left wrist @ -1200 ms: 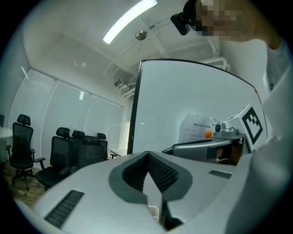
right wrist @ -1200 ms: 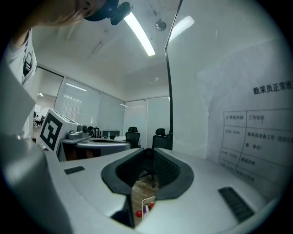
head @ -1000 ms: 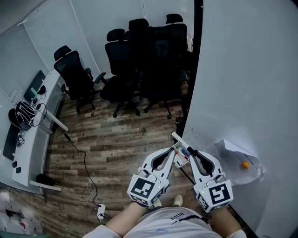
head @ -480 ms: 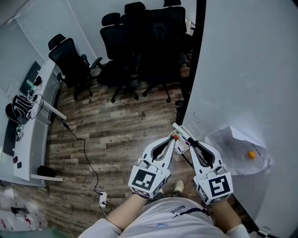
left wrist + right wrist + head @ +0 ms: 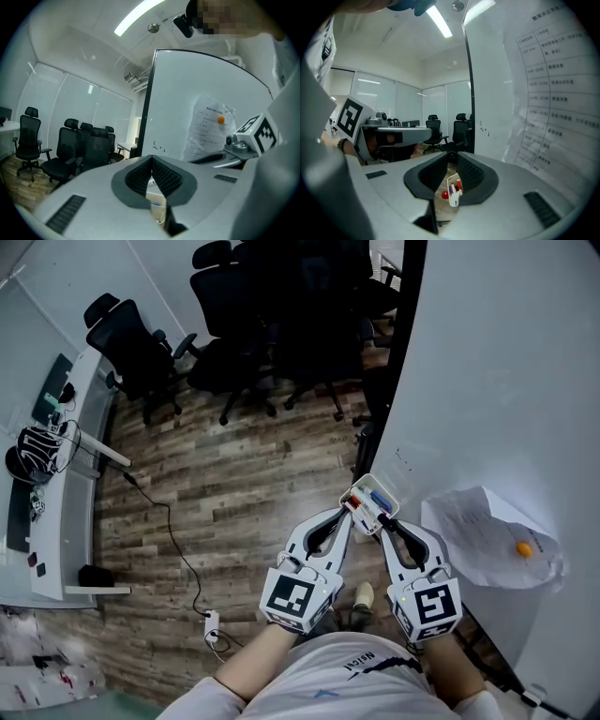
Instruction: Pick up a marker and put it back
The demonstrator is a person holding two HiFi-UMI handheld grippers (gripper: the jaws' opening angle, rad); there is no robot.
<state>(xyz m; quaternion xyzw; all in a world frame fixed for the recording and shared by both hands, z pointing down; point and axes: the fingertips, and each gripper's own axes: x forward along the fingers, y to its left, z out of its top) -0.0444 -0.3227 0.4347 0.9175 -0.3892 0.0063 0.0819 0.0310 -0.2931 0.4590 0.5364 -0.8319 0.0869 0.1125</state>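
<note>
Board [image 5: 506, 381] fills the right side of the head view, standing upright with a dark frame edge. Wood floor [image 5: 244, 484] is below it, seen from steeply above. Black chairs [image 5: 253, 343] are bunched at top centre, with one more off to the left. Desk [image 5: 56, 521] runs down the left edge with clutter on it, and a cable [image 5: 178, 549] trails across the floor near it. Sheet [image 5: 478, 540] in a clear sleeve hangs on the board, pinned by an orange magnet [image 5: 522, 547].

Both grippers are held low in front of the person, side by side, with their tips converging on the tray.

Left gripper [image 5: 349, 510]: the tip is at the tray's left end. Its own view shows the pads meeting at the tip with nothing between them. Part of the tray and a blue cap show through the gap lower down.

Right gripper [image 5: 382, 524]: the tip is just beside the tray's near edge. Its own view shows the pads a little apart with a narrow gap and nothing clamped. The tray and its caps are seen through that gap.

Tray [image 5: 370, 495] is small and white, fixed at the board's left edge, and tilted in the head view. Markers [image 5: 380, 500] lie in it. A blue one and a red cap are visible from the head view, and red and purple caps from the right gripper view. Exact count unclear. No marker is in either gripper.
</note>
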